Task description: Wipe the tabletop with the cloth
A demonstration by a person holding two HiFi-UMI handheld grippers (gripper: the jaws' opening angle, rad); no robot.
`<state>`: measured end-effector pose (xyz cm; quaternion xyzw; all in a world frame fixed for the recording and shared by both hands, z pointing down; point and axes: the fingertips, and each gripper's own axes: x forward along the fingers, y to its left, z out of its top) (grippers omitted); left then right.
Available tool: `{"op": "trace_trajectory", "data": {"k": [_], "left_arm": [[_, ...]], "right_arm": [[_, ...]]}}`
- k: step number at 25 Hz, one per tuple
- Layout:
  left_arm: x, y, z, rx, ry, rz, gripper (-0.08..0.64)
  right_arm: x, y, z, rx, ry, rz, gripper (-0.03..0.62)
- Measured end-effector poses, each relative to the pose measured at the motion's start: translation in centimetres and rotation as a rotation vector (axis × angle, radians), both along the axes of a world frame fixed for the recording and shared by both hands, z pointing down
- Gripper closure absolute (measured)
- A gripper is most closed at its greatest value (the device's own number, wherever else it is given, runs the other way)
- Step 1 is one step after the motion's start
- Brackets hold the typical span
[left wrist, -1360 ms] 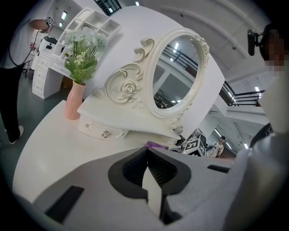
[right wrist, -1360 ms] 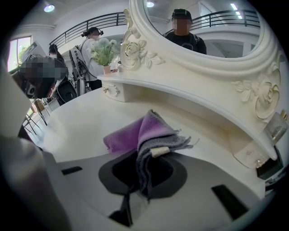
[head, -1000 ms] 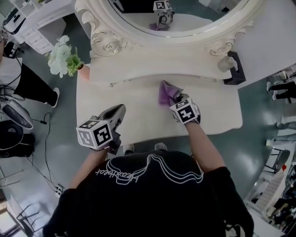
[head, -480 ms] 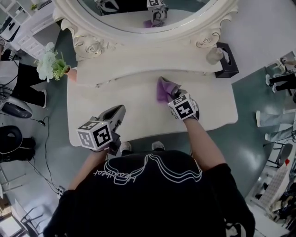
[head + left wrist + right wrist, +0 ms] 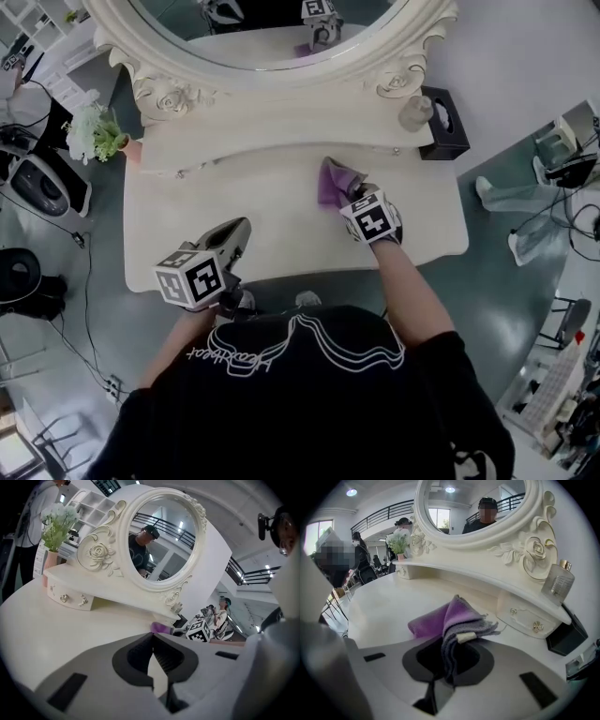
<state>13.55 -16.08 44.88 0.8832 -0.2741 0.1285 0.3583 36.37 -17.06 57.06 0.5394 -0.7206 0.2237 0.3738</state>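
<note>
Purple cloth (image 5: 454,616) in right tool (image 5: 448,656)

Black short-sleeved shirt (image 5: 309,412) with white looping print, perhaps lettering; grey left claw (image 5: 241,227), right claw (image 5: 356,194), marker cubes.

The light is bright, even and diffuse, and it comes from overhead. In the head view the cream-white painted tabletop (image 5: 234,202) shows no glare, only a soft shadow under the raised white shelf (image 5: 281,127). The person's black shirt (image 5: 309,403) is almost featureless dark.

Both gripper views are round fisheye pictures with black corners and lines that bow strongly toward the rim. In the right gripper view two round ceiling spotlights (image 5: 351,492) and a tall window (image 5: 318,530) are blown out white. The purple woven cloth (image 5: 440,618) is sharp, while the grey body of the right gripper (image 5: 452,644) is soft. The left gripper (image 5: 152,637) is likewise blurred near the lens, and that view's right edge dissolves into a pale blur.
</note>
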Motion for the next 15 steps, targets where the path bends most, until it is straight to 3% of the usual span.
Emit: {"op": "trace_trajectory", "data": {"k": [15], "left_arm": [[5.5, 2.4, -0.5, 0.025, 0.020, -0.027, 0.555]], "right_arm": [[8.0, 2.3, -0.1, 0.022, 0.020, 0.036, 0.543]]}}
